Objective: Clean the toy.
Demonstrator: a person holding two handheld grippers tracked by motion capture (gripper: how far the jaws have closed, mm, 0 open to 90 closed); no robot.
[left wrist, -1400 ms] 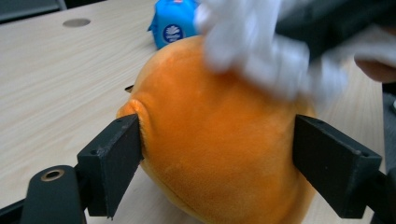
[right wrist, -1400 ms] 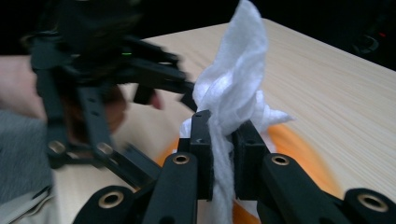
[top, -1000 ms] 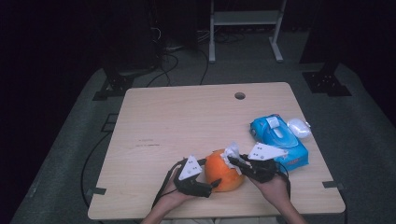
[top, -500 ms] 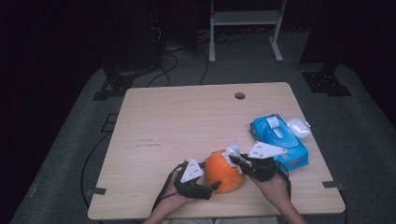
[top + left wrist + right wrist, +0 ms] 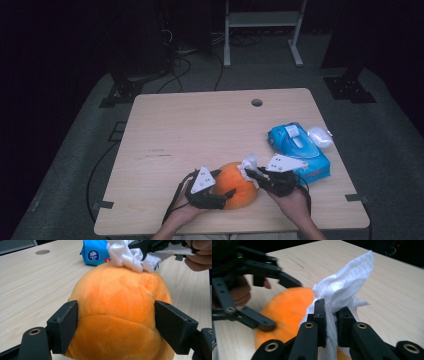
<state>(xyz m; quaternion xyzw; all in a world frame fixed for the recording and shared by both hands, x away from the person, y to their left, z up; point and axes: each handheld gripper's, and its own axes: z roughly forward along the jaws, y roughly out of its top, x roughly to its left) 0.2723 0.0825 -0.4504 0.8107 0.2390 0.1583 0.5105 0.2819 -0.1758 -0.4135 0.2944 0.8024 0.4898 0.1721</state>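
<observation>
High view: orange plush ball (image 5: 236, 184) sitting near table (image 5: 200, 130) front edge, long axis running left-right, between left gripper (image 5: 223, 186) and right gripper (image 5: 248, 171).

Left gripper view: jaws just closing around ball (image 5: 117, 315), pads touching both sides.

Right gripper view: clamping white tissue (image 5: 342, 292) pointing upward, resting on ball top (image 5: 284, 310).

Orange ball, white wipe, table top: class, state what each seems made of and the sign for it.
Orange ball: apparently plush fabric, matt and fuzzy, with a stitched seam. White wipe: probably tissue or nonwoven cloth, thin, crumpled, faintly textured; pinched in the right gripper. Table top: pale wood-look surface, smooth, printed-looking grain, perhaps laminate.
</observation>
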